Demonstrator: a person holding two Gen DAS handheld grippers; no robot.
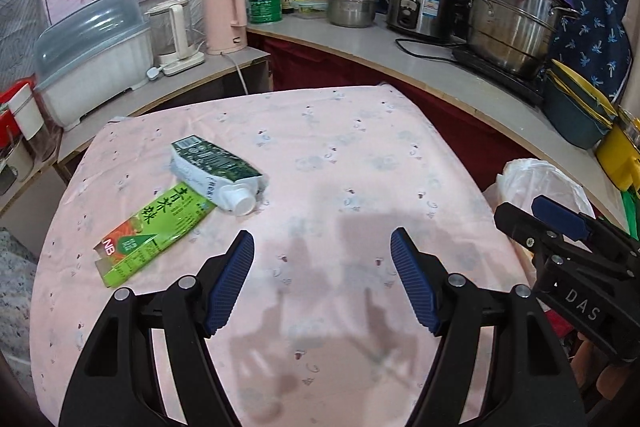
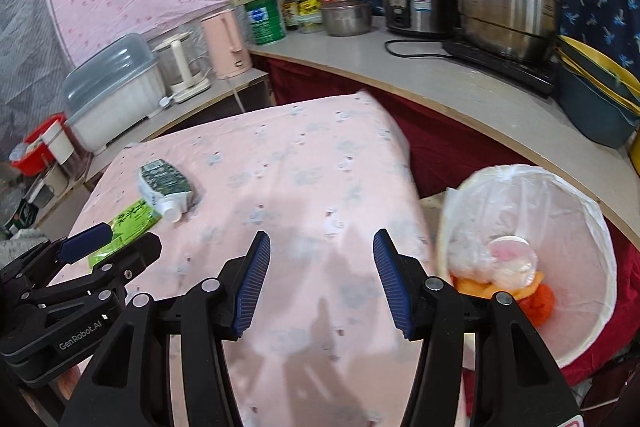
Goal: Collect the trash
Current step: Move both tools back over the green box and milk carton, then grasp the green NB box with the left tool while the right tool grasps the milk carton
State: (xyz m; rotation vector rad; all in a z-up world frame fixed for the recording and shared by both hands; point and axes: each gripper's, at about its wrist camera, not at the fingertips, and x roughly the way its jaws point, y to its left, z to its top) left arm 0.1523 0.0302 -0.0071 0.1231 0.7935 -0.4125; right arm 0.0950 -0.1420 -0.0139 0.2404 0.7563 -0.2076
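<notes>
- Left gripper [image 1: 322,279]: nearest thing in its own wrist view, jaws spread wide, nothing between the pads, only bare pink tablecloth [image 1: 340,155] under the gap.
- Right gripper [image 2: 322,279]: jaws parted at a middling width, also empty, over the same cloth.
- In the left view the right gripper sits at about 3 o'clock; in the right view the left one sits at about 9 o'clock. They hover side by side near the table's close edge.
- Green flat box [image 1: 150,233]: lies on the cloth at roughly 10 o'clock from the left gripper, near but not touching it. Long axis runs from 8 o'clock up toward 2 o'clock in the left view.
- Crushed carton with white cap [image 1: 216,169]: just beyond the green box, at about 11 o'clock, its cap end touching or overlapping the box's far corner. Long axis runs from 10 to 4 o'clock, cap toward the gripper.
- Judgement: both pieces lie on the left side of the table, so the left hand is the nearer one; the right would have to cross over.
- Lined bin [image 2: 592,211]: off the table's right edge, at about 2 o'clock from the right gripper, already holding orange scraps and a clear lid.
- Judgement: pickup lies left, drop-off right; the jaws should close across the box's short width.
- Farther back: counter with kettle [image 1: 226,17], pots.
</notes>
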